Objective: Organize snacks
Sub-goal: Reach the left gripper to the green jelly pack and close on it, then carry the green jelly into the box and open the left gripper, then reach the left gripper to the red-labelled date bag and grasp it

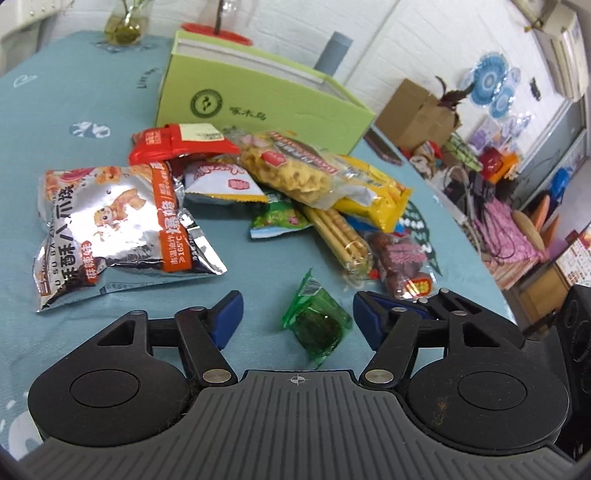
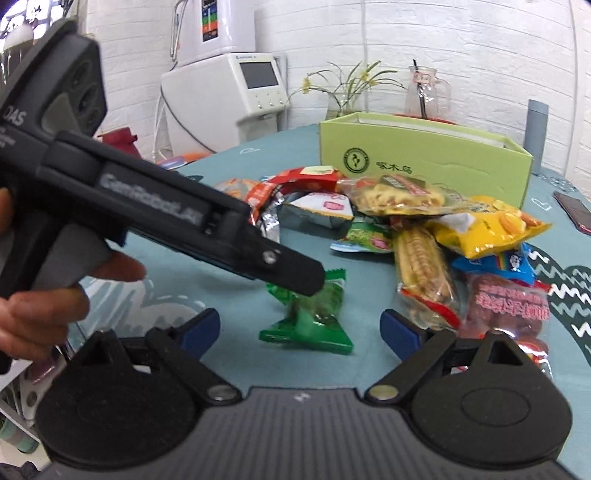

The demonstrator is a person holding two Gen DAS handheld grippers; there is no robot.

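A small green wrapped snack (image 1: 317,325) lies on the teal tablecloth between the open blue fingertips of my left gripper (image 1: 297,317). It also shows in the right wrist view (image 2: 312,314), ahead of my open, empty right gripper (image 2: 299,332), with the left gripper's black body (image 2: 155,218) reaching over it from the left. Behind lies a pile of snacks: a silver bag (image 1: 114,229), a red pack (image 1: 173,142), a clear pack of yellow crisps (image 1: 291,170), a yellow bag (image 1: 373,192), biscuit sticks (image 1: 340,232), and red dates (image 1: 399,262). An open green box (image 1: 258,99) stands behind the pile.
A glass vase with a plant (image 1: 123,26) and a grey cylinder (image 1: 332,51) stand at the table's far side. A dark phone (image 2: 574,212) lies right of the box. The table edge curves down the right in the left wrist view, with cluttered floor beyond.
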